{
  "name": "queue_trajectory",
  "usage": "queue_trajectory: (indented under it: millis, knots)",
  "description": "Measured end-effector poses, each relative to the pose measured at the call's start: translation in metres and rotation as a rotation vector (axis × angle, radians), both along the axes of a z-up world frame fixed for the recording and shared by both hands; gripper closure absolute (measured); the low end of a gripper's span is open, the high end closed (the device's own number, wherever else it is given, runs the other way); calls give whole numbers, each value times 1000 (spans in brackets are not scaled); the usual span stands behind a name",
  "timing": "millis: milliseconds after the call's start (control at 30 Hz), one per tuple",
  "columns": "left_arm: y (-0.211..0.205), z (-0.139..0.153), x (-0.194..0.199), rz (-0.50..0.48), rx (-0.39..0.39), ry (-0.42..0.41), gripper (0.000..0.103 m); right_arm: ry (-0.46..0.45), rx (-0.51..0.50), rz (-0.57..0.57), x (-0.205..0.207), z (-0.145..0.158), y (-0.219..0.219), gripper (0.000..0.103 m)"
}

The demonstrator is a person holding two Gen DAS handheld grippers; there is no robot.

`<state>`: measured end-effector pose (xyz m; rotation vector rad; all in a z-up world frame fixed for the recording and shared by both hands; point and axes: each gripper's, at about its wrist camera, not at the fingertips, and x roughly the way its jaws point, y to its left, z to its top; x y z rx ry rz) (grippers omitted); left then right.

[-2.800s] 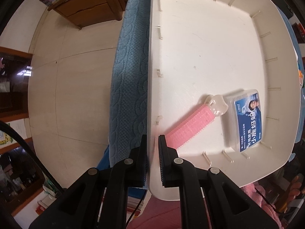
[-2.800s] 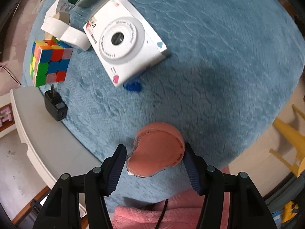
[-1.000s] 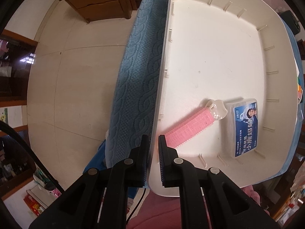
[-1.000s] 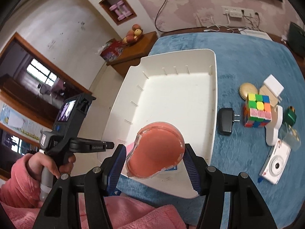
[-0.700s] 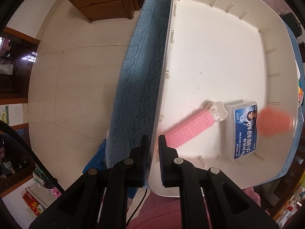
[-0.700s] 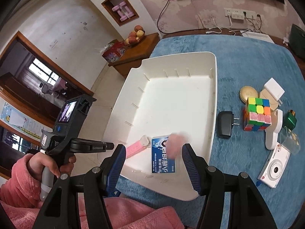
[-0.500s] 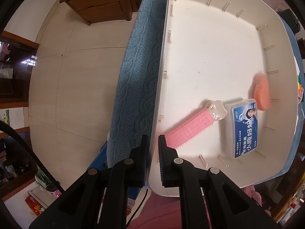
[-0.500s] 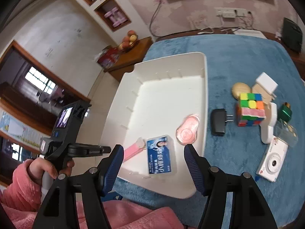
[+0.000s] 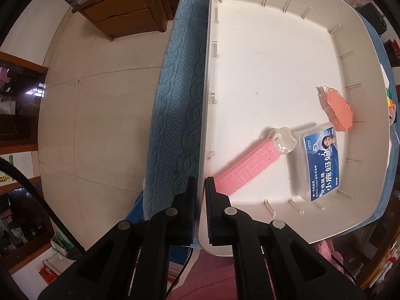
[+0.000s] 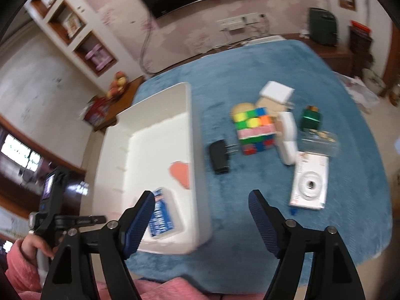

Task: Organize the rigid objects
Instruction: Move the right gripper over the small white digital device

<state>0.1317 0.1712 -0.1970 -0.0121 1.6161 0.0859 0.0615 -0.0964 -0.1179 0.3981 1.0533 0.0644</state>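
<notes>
Now | orange case (image 9: 337, 110) in bin (image 9: 250, 37) | right jaws opening, apart

Soft indoor daylight — left view sharp, right view motion-blurred — heavy fisheye warp, dark corners.

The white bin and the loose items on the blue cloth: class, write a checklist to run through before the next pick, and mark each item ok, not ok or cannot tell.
1. Left gripper clamped on the white bin wall: ok.
2. Right gripper empty, its jaws having just been opening with nothing between them: ok.
3. Orange case lying inside the bin near its wall: ok.
4. Pink roller and floss box in the bin, with bare floor left for more: ok.
5. Black charger lying apart from the cube, free to grasp: ok.
6. Right wrist view sharp enough for aiming: not ok, blurred.
</notes>
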Motion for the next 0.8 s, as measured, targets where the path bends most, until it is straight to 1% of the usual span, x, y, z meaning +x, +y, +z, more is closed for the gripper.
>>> queue_trajectory:
  millis: [200,333,600,800]
  knots:
    - [-4,1,-1,-14,6,1,97,4,-51,-112,-10,-14,-28,23]
    - [-7,1,1,-16,7,4,97,14,-90,-156,-15,-24,-40,23]
    - [-1,0,4,-3,-1,13,97,53,-158,-184,-12,-50,-53,23]
    - [5,-1,6,27,-11,22,96,81,-199,-167,-1,-69,-58,23]
